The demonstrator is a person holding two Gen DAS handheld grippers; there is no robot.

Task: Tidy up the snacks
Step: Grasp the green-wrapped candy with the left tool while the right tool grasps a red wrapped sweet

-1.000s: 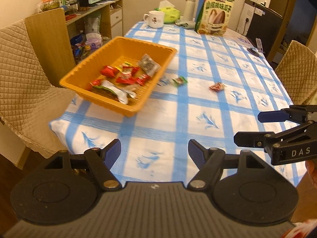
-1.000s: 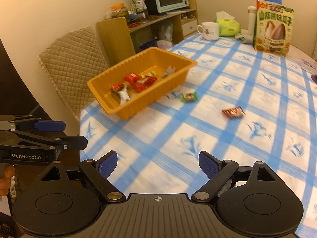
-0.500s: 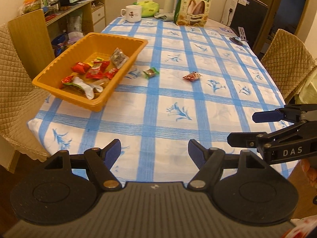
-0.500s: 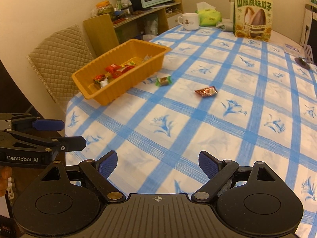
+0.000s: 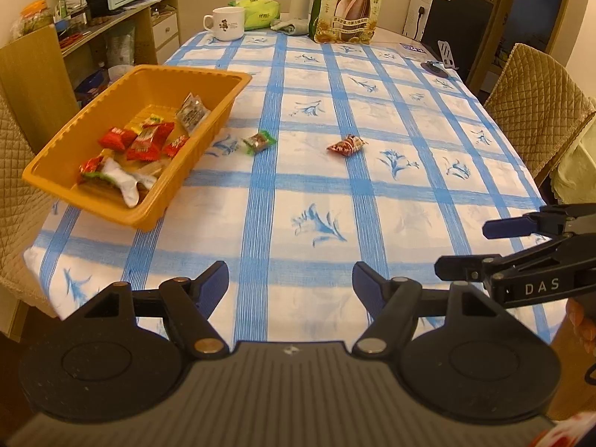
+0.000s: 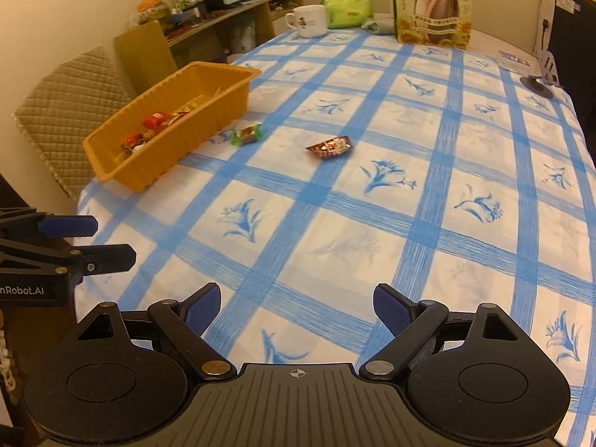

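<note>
Warm, yellowish indoor light, moderately dim. Shadows on the tablecloth (image 5: 320,171) are soft and faint. Slight motion blur softens the orange tray (image 5: 93,119) in the left wrist view. Fisheye distortion curves both views; black vignetting fills the right wrist view's corners.

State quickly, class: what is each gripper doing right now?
Left gripper: open, holding nothing.
Right gripper: open, holding nothing.
</note>
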